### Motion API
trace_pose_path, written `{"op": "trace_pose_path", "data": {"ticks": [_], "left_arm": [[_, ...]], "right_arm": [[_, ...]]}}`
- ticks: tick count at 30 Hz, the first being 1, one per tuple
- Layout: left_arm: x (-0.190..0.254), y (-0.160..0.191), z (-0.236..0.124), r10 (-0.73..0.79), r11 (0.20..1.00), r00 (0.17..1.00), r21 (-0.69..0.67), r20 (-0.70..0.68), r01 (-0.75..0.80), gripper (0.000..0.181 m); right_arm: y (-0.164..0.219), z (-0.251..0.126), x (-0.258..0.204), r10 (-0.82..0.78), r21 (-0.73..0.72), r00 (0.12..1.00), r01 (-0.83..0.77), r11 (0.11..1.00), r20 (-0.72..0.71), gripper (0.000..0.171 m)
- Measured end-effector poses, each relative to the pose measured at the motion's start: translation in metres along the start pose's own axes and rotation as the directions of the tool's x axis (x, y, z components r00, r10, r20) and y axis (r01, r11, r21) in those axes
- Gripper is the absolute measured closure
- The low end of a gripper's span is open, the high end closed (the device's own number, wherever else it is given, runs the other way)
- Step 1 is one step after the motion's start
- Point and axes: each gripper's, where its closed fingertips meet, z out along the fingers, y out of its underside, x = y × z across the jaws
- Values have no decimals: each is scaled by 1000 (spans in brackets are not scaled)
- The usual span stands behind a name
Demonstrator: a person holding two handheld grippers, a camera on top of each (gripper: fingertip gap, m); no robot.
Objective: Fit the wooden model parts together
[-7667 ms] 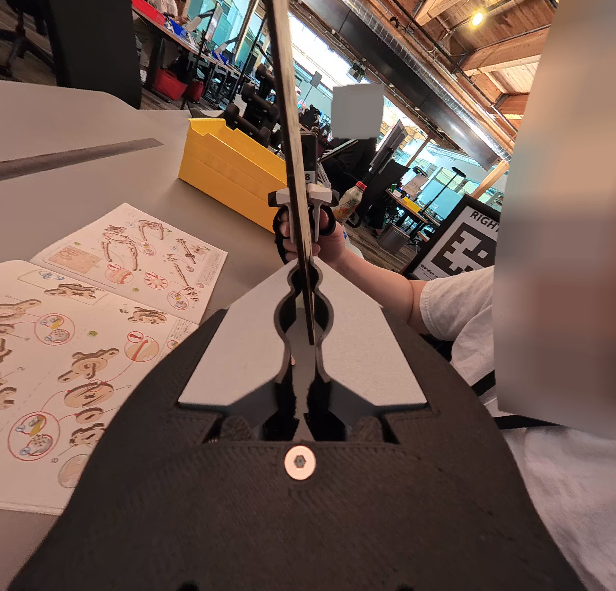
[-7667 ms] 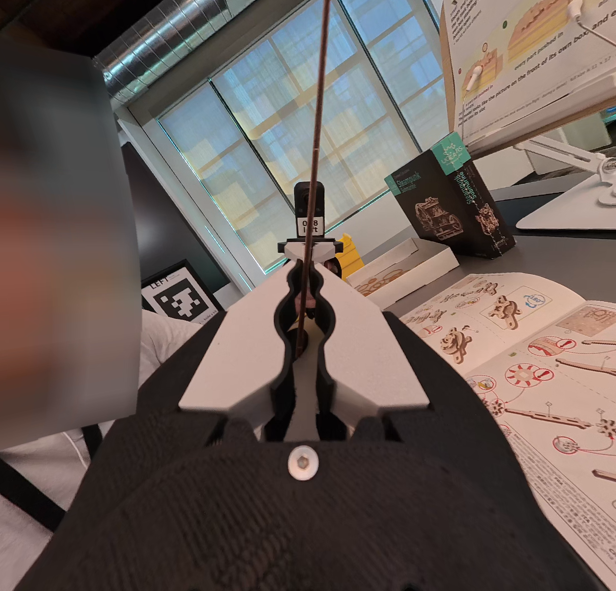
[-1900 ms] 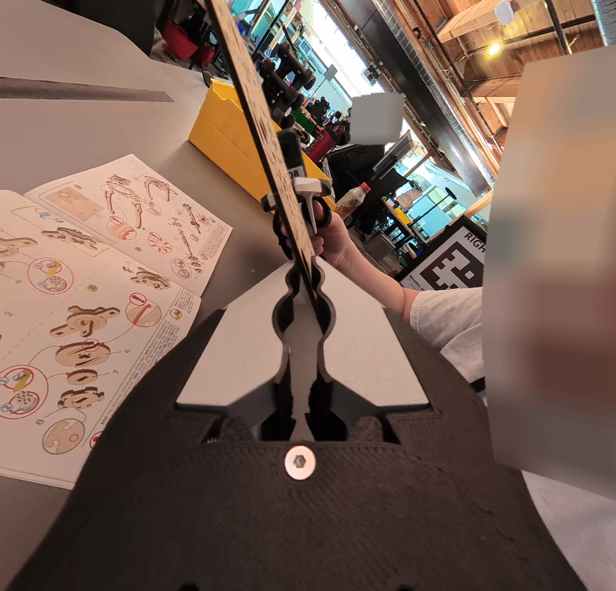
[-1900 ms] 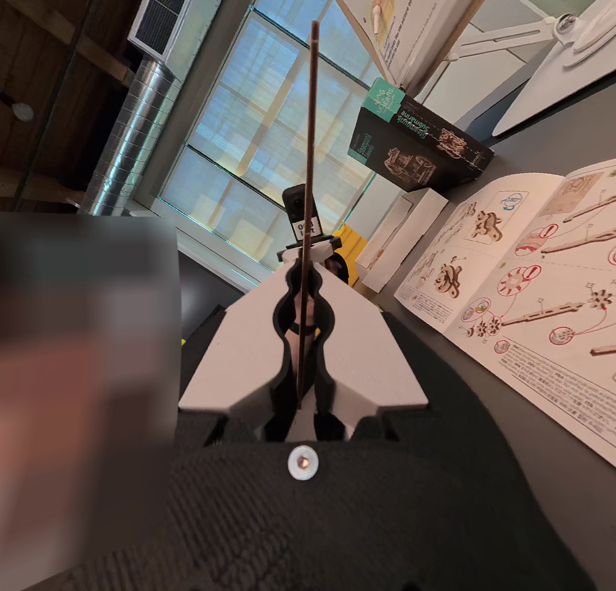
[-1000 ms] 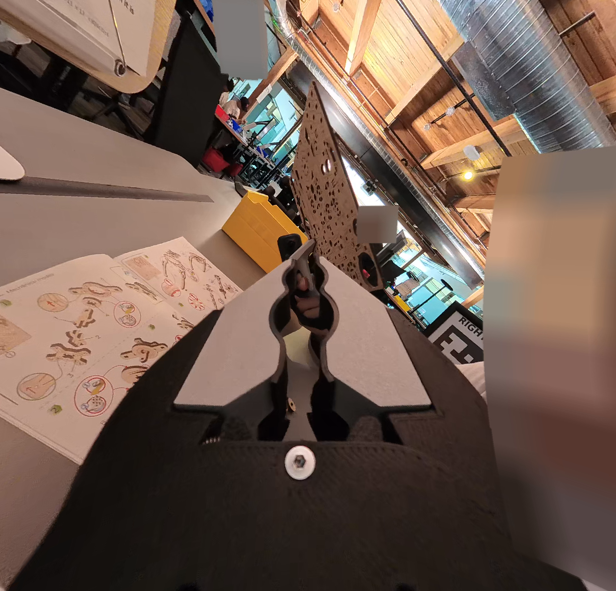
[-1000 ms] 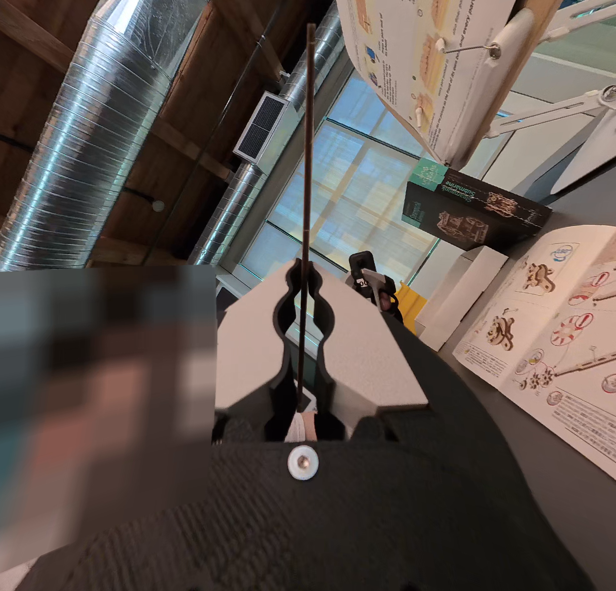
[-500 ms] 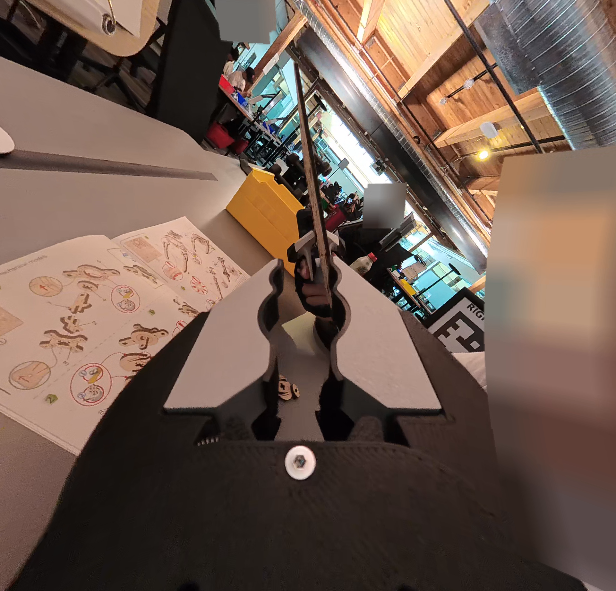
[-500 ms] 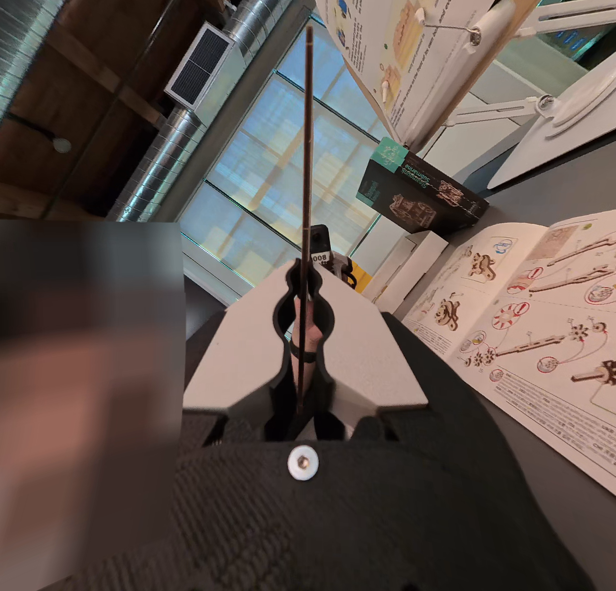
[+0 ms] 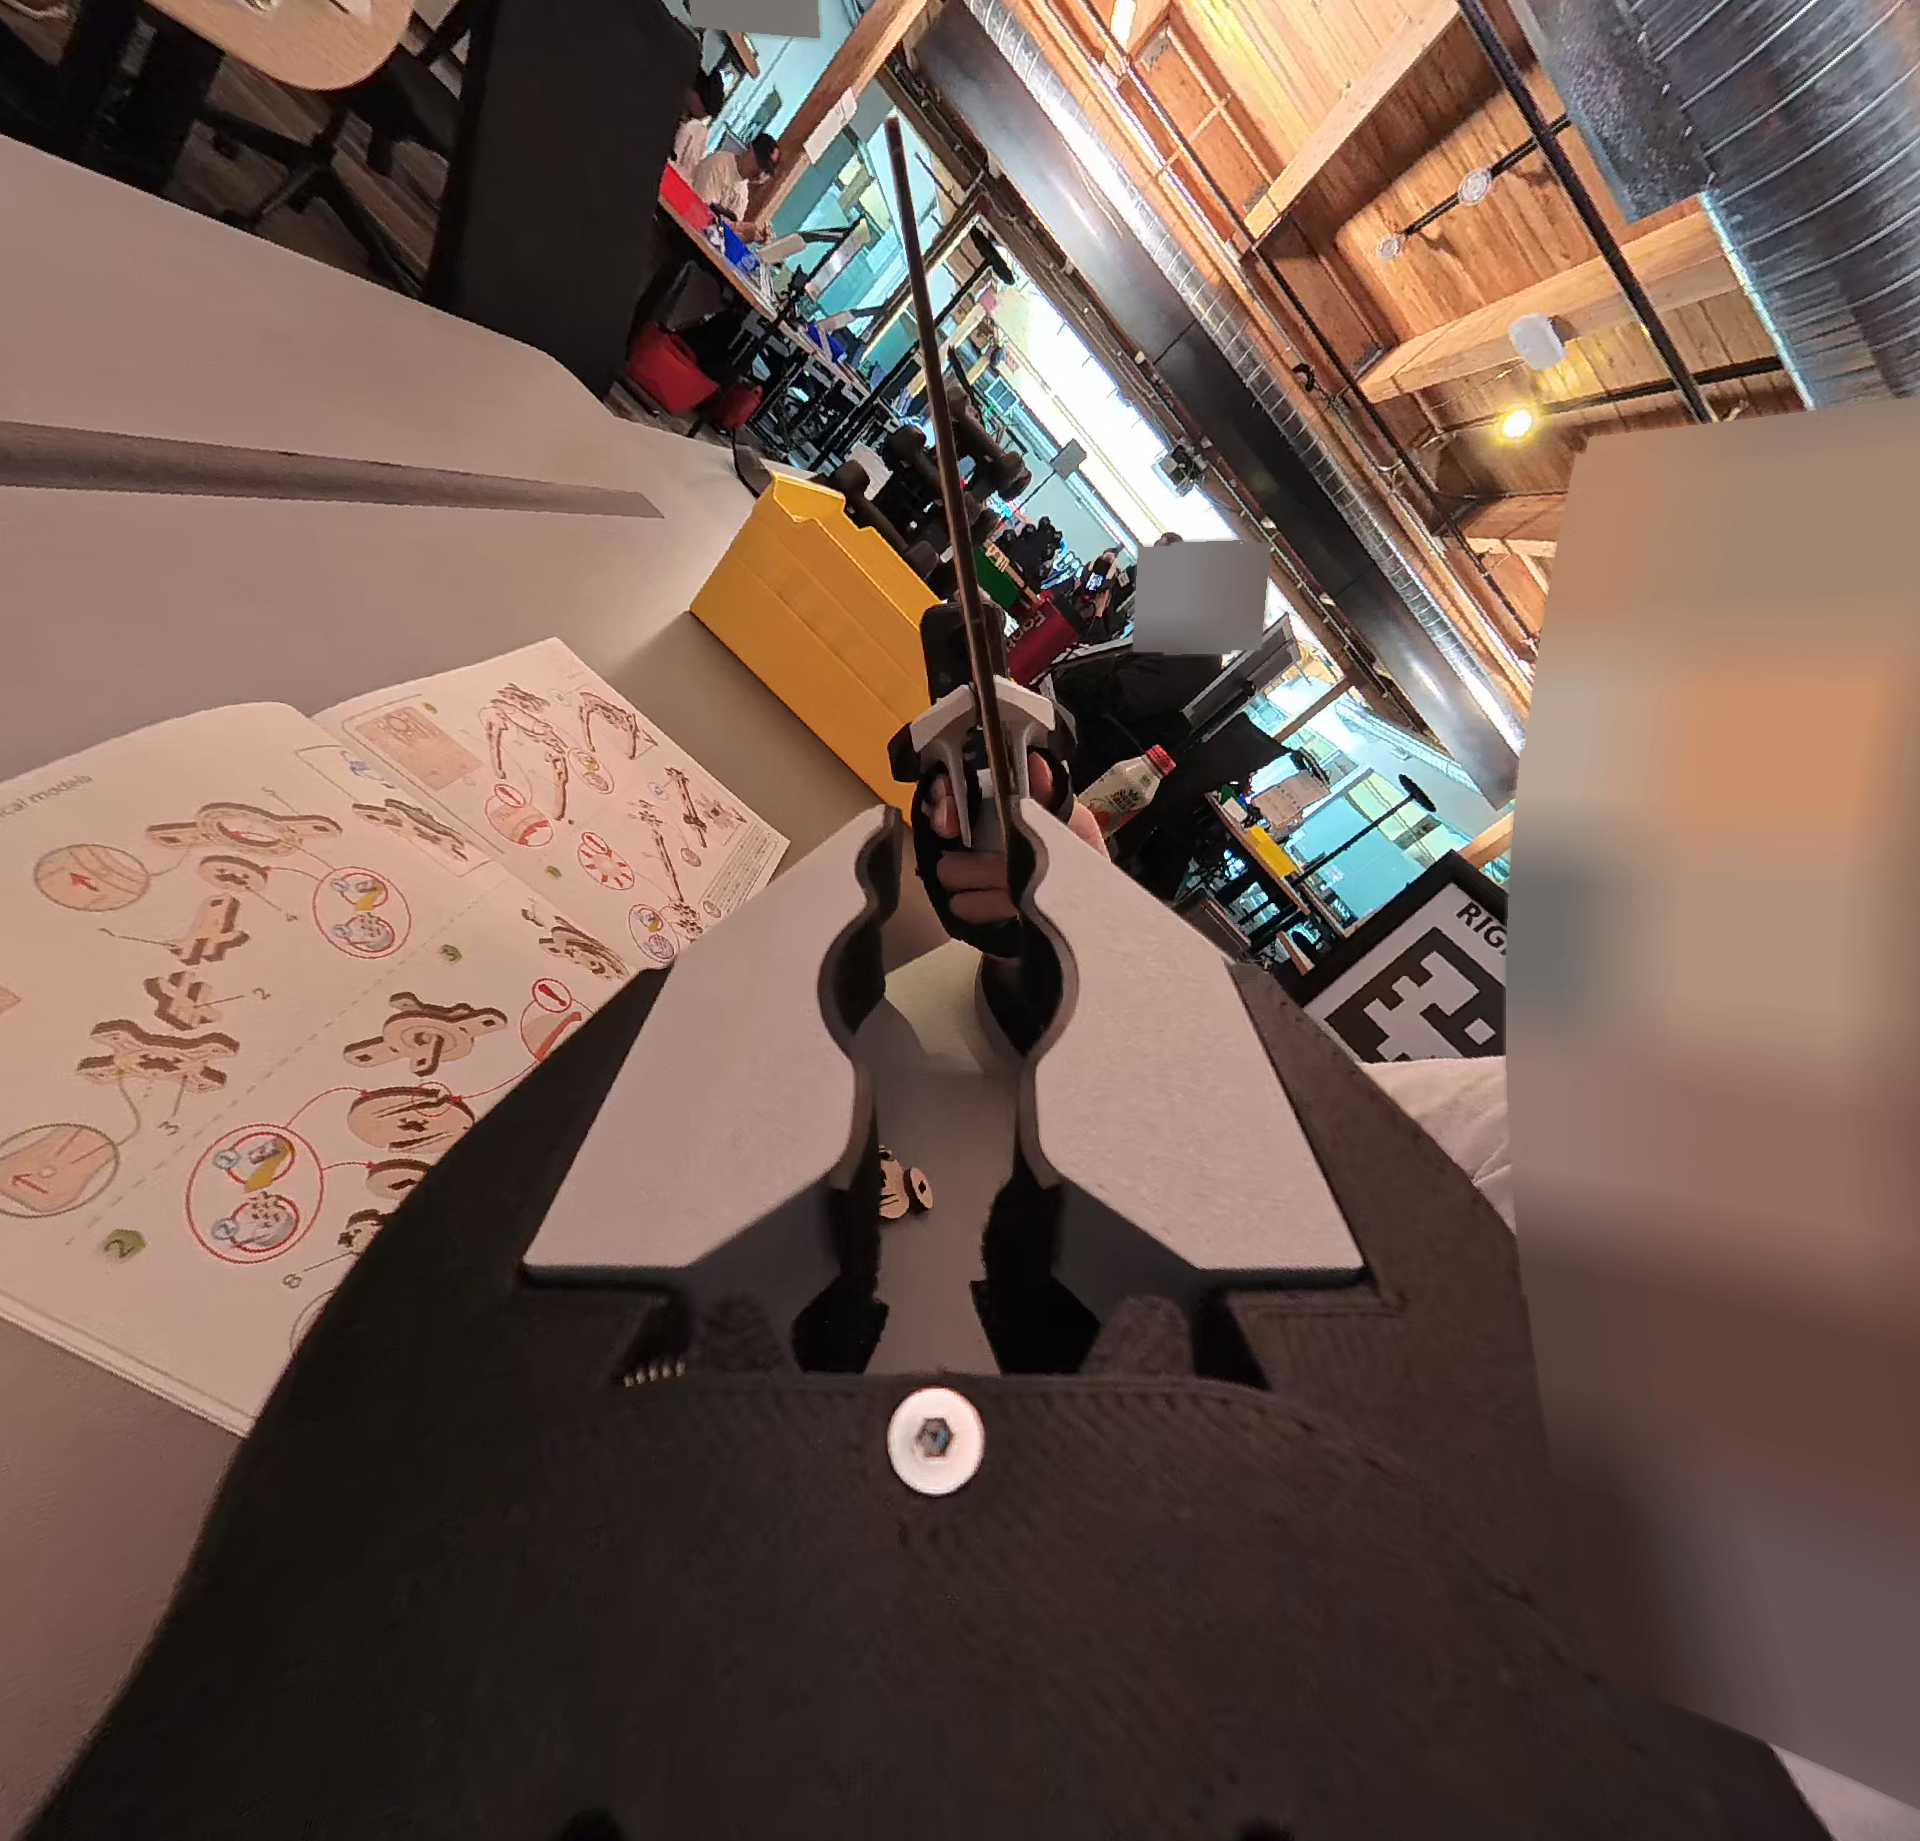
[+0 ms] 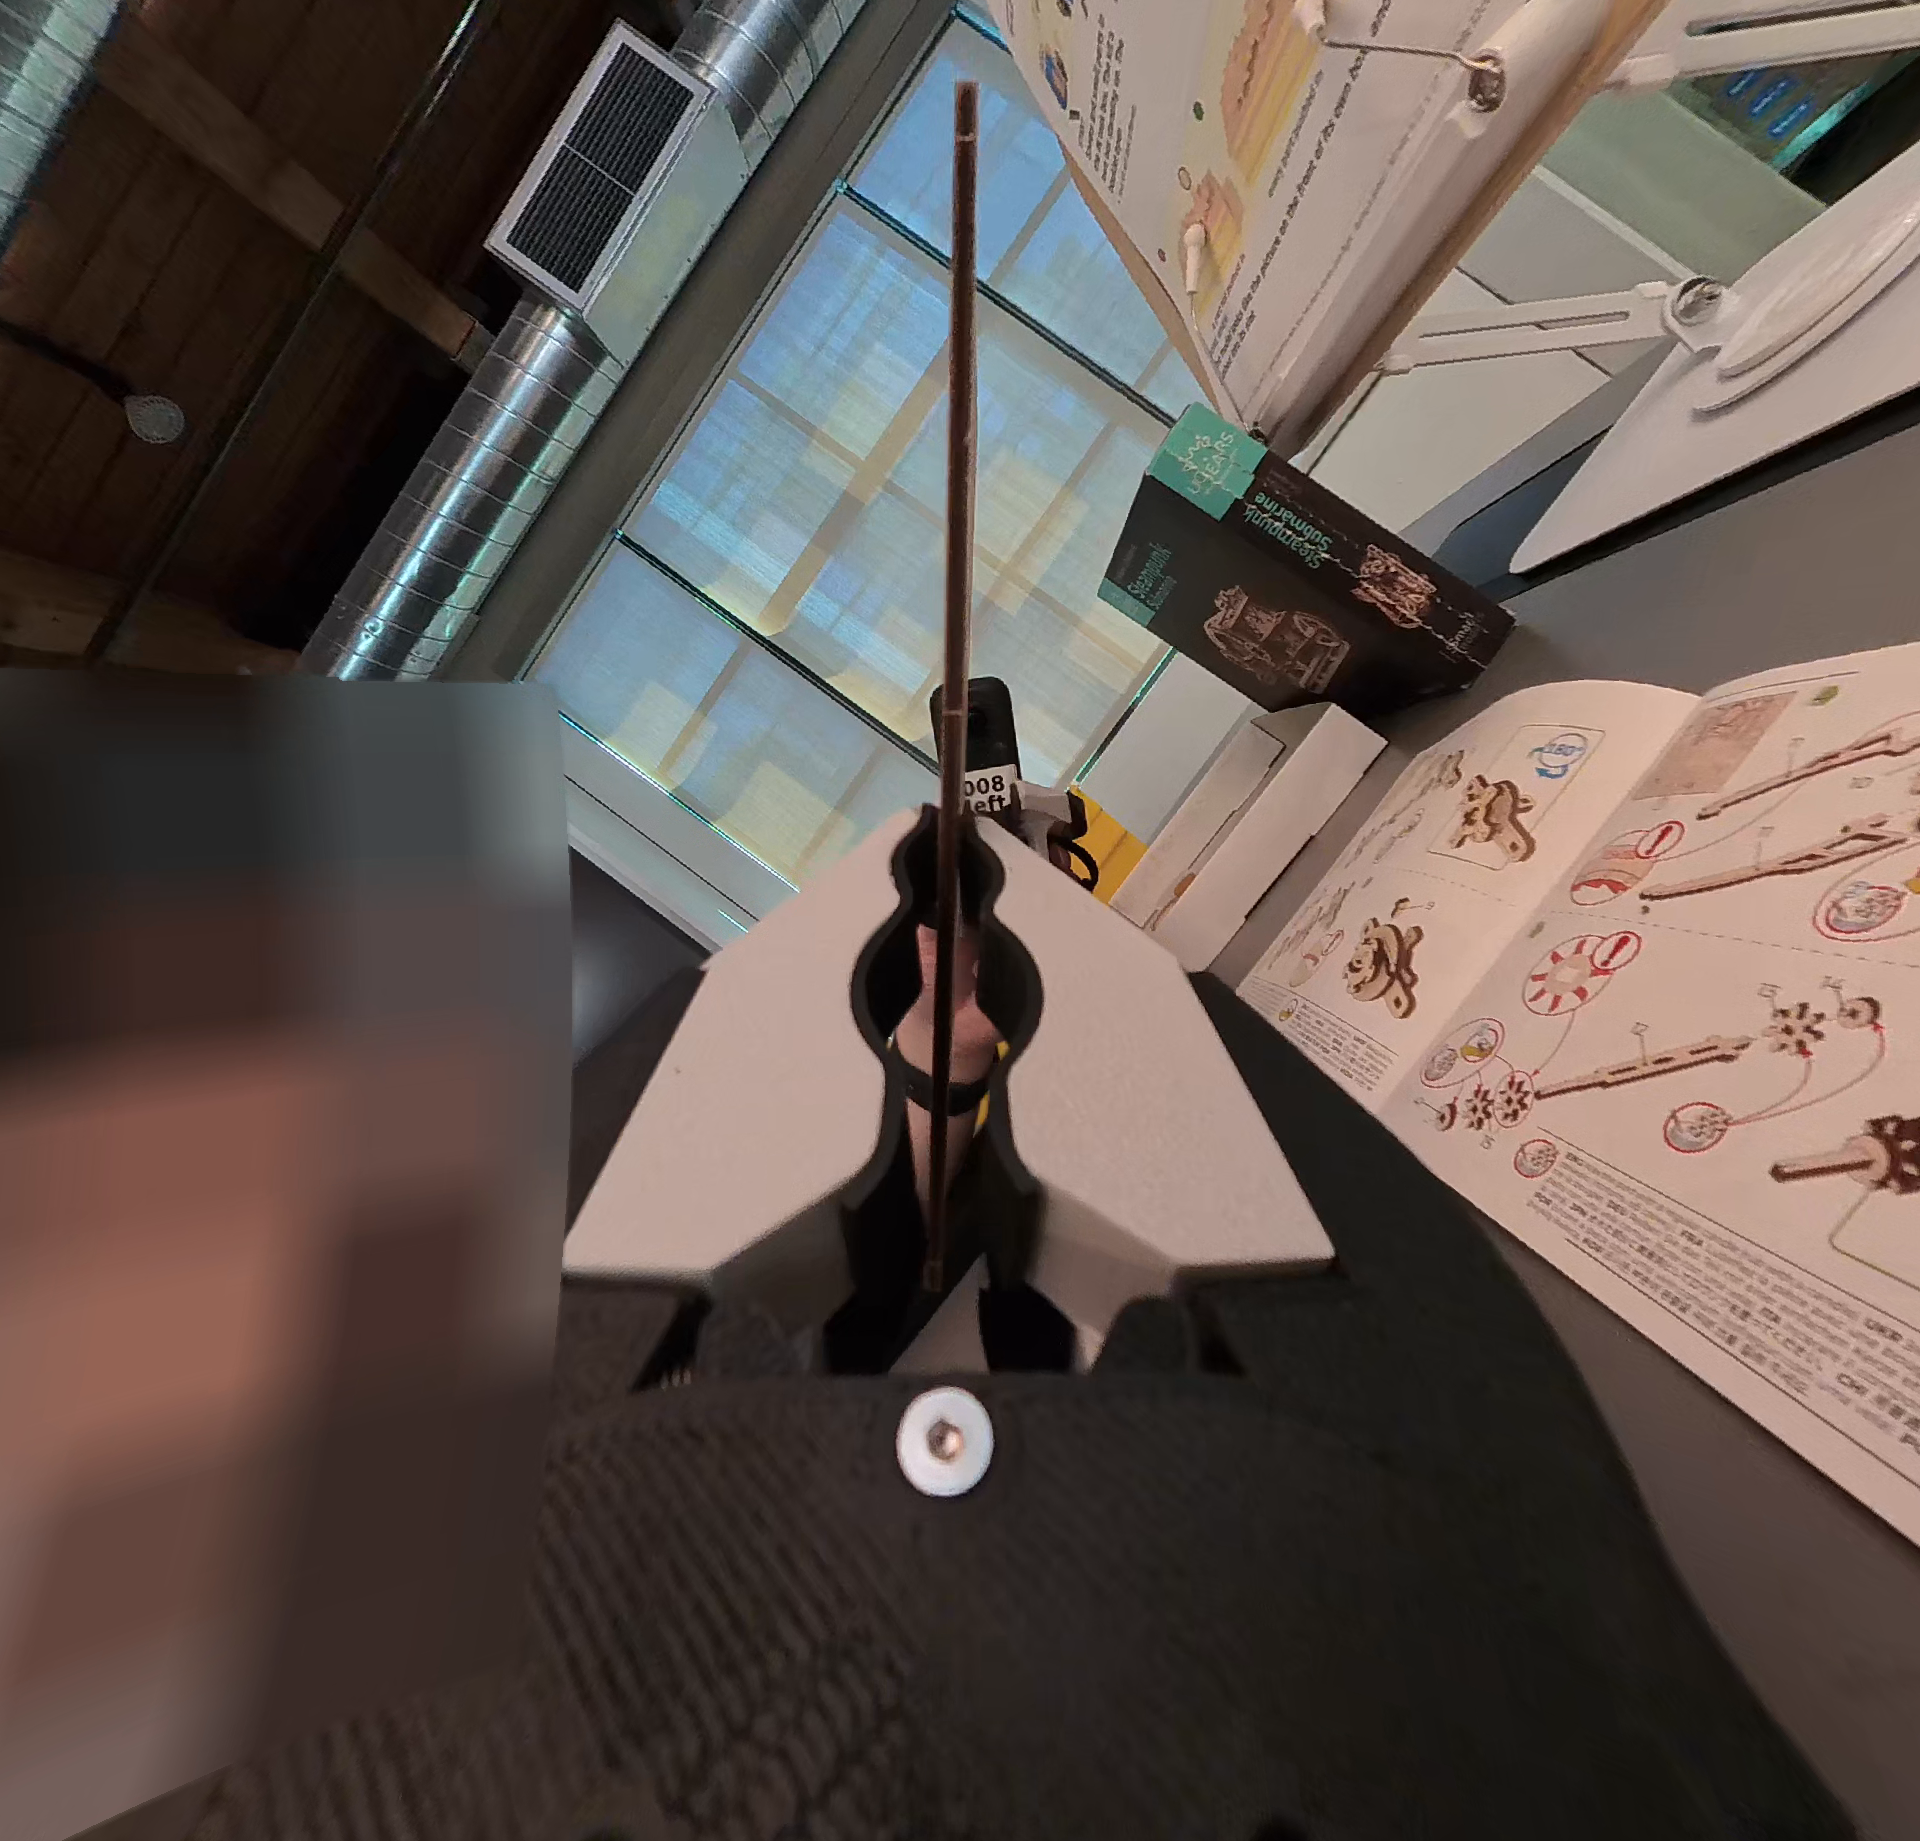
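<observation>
A thin dark wooden parts sheet stands edge-on, upright above the grey table. My right gripper is shut on its lower edge. In the left wrist view the same sheet rises from the right gripper, which a gloved hand holds just beyond my fingers. My left gripper is open; the sheet's near end lies against the inner side of its right finger, not clamped. Small loose wooden parts lie on the table between the left fingers. The left gripper shows behind the sheet in the right wrist view.
An open instruction booklet lies on the table, also in the right wrist view. A yellow bin stands beyond it. A black kit box, a white box and a clipboard on a white arm stand at the back. One gripper's finger ends stand about 15 centimetres off the other's.
My left gripper was shut on the sheet and has opened, letting it go. The right gripper has kept its hold and tilted up and back down with the sheet.
</observation>
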Motion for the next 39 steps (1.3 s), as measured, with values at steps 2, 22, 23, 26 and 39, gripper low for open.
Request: {"op": "trace_pose_path", "data": {"ticks": [2,22,23,26,39], "left_arm": [[0,0,0,2,1000,1000,1,1,-2,165],[-1,14,6,1,997,1000,-72,0,-1,178],[0,13,6,2,997,1000,-72,-2,-2,180],[0,14,6,2,997,1000,-74,-7,-2,181],[-2,-39,-27,94,974,990,196,103,-113,168]], "right_arm": [[2,1,0,-15,-15,1000,15,1000,-8,170],[19,9,4,-60,-107,997,55,993,-39,170],[19,9,4,-59,-110,997,54,992,-40,170],[19,9,5,-56,-110,998,51,993,-40,170],[-10,-8,-1,-9,44,1000,9,999,-11,170]]}}
